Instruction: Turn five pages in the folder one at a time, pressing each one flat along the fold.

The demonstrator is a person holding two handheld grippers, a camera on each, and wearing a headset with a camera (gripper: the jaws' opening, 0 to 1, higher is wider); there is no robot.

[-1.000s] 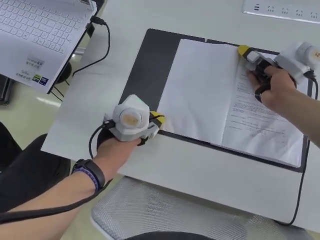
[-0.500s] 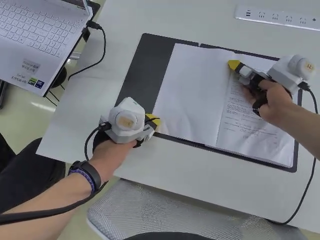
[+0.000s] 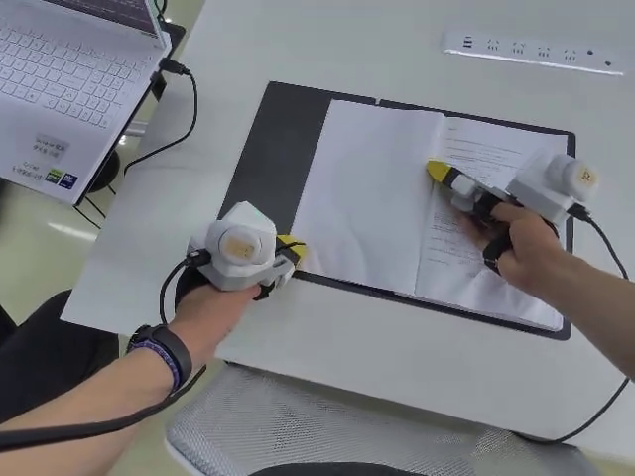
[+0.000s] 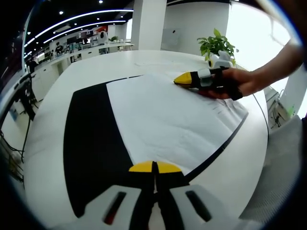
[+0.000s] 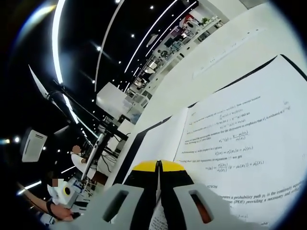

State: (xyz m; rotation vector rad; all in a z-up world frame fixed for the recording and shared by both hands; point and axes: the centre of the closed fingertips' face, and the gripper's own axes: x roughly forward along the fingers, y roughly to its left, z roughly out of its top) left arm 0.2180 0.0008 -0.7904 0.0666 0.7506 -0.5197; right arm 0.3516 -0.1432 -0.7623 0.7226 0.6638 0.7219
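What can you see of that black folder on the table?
The folder is black, thin and lies open flat on the white table. Its left inner cover is bare; a blank white page covers the middle and a printed page the right side. The right gripper, tips shut, presses near the fold; the left gripper, also shut, sits at its near edge.

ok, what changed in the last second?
The right gripper, jaws shut, slid along the fold toward the person, from the page's top edge to partway down. The left gripper stayed shut at the near corner of the turned page. The folder lies as before; only the camera shifted.
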